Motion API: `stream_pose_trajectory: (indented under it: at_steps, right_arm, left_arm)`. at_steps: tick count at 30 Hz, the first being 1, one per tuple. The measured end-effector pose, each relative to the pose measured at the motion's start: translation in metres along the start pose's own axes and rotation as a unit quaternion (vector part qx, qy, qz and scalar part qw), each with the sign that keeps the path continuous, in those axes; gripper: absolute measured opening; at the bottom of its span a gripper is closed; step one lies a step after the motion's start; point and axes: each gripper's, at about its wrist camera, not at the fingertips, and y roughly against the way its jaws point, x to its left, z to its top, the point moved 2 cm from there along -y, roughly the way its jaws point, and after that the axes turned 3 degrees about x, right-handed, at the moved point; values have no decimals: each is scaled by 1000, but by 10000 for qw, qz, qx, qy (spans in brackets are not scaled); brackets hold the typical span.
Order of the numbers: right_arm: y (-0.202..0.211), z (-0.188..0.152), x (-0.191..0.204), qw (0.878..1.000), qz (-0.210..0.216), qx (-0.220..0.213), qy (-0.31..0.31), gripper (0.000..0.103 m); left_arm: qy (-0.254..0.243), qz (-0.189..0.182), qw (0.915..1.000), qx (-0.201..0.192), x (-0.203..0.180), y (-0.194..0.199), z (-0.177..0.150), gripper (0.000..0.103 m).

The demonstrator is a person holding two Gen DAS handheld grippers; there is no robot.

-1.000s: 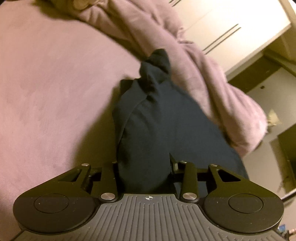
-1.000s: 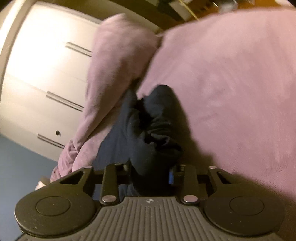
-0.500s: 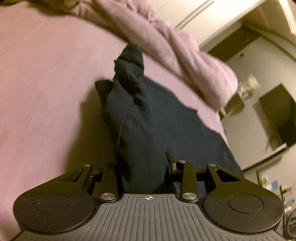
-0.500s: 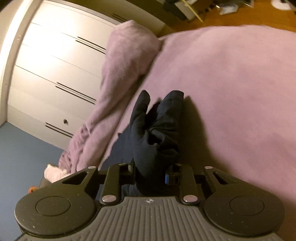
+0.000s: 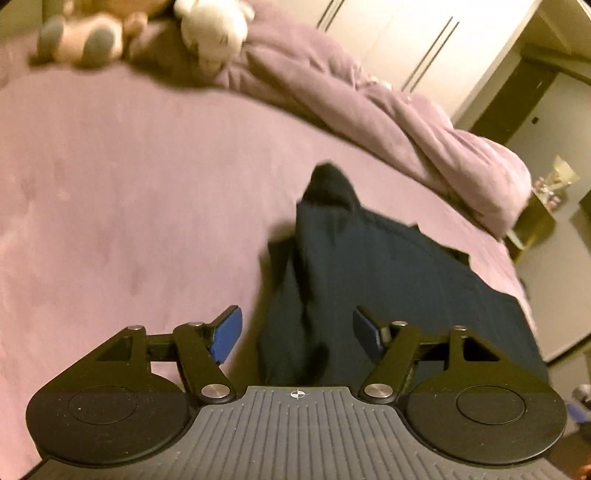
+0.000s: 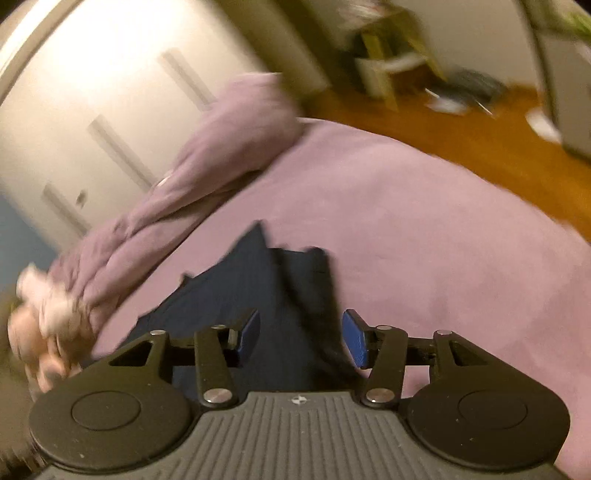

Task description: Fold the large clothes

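Opening now, both the left gripper [image 5: 297, 334] and right gripper [image 6: 301, 338] are releasing the dark garment [image 5: 369, 273] they clamped earlier, pads standing clear.

Bare purple bed [image 5: 129, 206] leftward; bunched duvet [image 5: 388, 122] and plush toys [image 5: 214, 29] beyond

Your bed [image 5: 129, 206], sheeted in mauve

On it you have the dark navy garment [image 5: 388, 280], a bunched mauve duvet [image 5: 388, 110] along the far edge, and two soft toys [image 5: 85, 37] by it.
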Motion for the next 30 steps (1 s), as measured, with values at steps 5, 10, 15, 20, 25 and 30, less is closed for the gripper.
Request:
stream_pose_trajectory:
  at_steps: [5, 10, 15, 20, 25, 30]
  right_arm:
    - [-87, -13, 88, 9882, 210, 228, 1503, 39]
    - [-160, -28, 140, 9612, -300, 104, 2740, 38]
    - [-193, -16, 106, 9568, -1128, -156, 2675, 35]
    - [-188, -2, 34, 9837, -977, -530, 1413, 32]
    - [-189, 0, 40, 9830, -1094, -460, 1404, 32]
    - [-147, -15, 71, 9759, -1108, -472, 1817, 38]
  left_arm:
    - [-780, 566, 9944, -429, -54, -45, 0, 72]
    - [-958, 932, 9901, -424, -73, -93, -6, 75]
    - [-1265, 1224, 9823, -639, -84, -125, -9, 83]
    - [-1083, 1220, 9844, -663, -80, -156, -10, 99]
    - [-428, 948, 9940, -335, -56, -139, -3, 99]
    - [224, 475, 9986, 13, -8, -78, -24, 98]
